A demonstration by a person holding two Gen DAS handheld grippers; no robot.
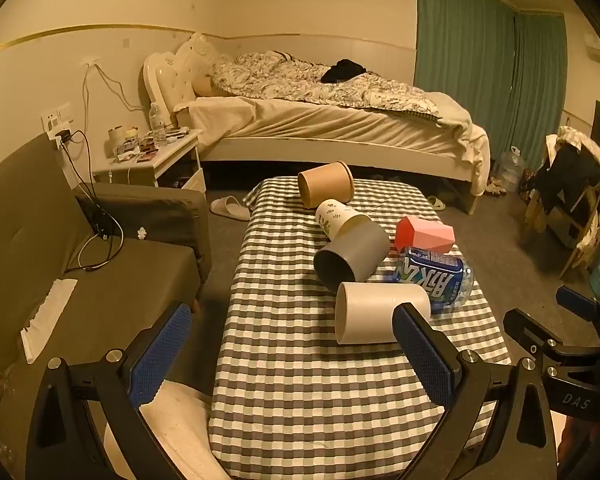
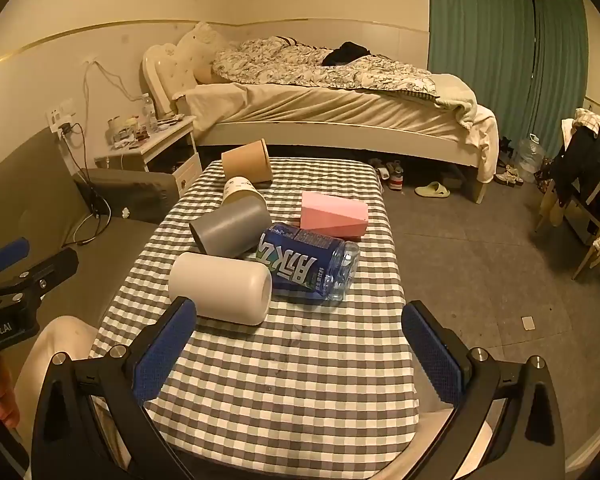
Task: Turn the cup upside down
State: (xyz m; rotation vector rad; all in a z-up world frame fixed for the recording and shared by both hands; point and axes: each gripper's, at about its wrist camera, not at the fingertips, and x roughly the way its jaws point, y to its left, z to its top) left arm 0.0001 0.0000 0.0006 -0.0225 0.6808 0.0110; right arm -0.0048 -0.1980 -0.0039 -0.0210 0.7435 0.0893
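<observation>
The left gripper (image 1: 292,344) and the right gripper (image 2: 298,340) are both held level with jaws spread wide, nothing gripped between the blue pads (image 1: 160,354), the two held side by side.

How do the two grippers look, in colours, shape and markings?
Both are alike: the left gripper and the right gripper have black angular frames, silver bolts and blue textured pads. Seen from across, white lettering marks each body: "DAS" on the right one, "Robot.AI" on the left one.

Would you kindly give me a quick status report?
Both grippers open, holding nothing: left gripper, right gripper. White cup on its side, nearest. Blue bottle lies right behind it.
</observation>
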